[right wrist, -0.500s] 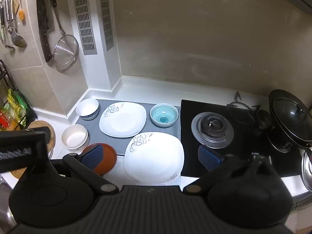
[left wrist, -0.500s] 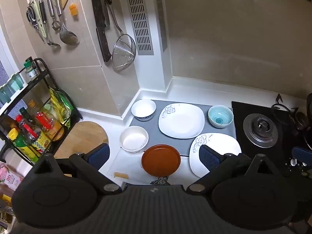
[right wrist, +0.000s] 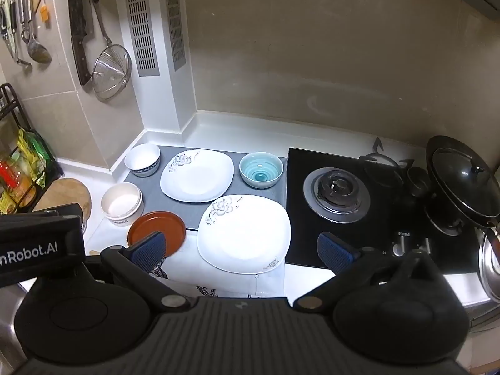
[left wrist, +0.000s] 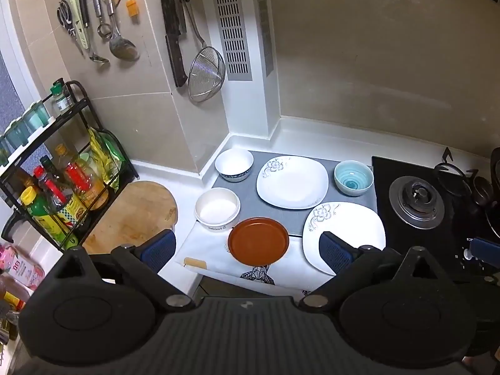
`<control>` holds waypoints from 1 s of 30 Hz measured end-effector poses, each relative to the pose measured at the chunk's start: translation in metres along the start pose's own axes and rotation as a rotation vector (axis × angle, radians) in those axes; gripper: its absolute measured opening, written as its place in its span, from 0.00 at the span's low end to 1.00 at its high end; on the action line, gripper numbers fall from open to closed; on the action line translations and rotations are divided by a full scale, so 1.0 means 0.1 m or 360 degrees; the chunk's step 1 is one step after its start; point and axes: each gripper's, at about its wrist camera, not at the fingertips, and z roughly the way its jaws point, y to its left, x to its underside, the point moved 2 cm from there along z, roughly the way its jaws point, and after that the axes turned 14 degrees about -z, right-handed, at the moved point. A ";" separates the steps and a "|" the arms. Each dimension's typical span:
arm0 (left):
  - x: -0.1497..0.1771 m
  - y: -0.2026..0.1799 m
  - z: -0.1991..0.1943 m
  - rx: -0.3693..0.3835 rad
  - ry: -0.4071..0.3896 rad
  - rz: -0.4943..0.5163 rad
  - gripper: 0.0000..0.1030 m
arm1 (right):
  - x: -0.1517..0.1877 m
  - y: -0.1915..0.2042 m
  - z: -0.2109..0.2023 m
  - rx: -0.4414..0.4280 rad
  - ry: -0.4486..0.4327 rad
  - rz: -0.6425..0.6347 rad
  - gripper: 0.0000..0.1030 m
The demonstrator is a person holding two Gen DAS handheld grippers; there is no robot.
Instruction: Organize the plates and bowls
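Both grippers hover above the counter, jaws wide, holding nothing. Left gripper point(left wrist: 247, 250) frames the brown plate point(left wrist: 258, 241) between its fingers, with the cream bowl point(left wrist: 217, 208) just left. Right gripper point(right wrist: 242, 251) is over the near white plate point(right wrist: 244, 233); far white plate point(right wrist: 197, 175) and blue bowl point(right wrist: 261, 169) lie beyond on the grey mat point(right wrist: 184, 212).

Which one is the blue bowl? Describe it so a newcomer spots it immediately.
Find the black gas stove; a grey mat lies just to its left. The blue bowl sits on the mat's far corner nearest the stove, behind the near white plate. It alone is turquoise with spiral rings inside.
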 end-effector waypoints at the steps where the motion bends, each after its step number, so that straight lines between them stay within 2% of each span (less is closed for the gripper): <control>1: 0.00 0.01 0.00 0.0002 0.0004 -0.0001 0.96 | 0.01 0.00 -0.01 0.0000 0.0001 -0.0003 1.00; 17: 0.10 0.01 -0.16 -0.0026 -0.0023 0.0002 0.96 | 0.05 0.03 -0.14 -0.0016 -0.0004 0.0005 1.00; 30: 0.14 0.03 -0.13 -0.0046 -0.0016 -0.0009 0.96 | 0.14 0.10 -0.13 -0.0019 0.0017 0.0024 1.00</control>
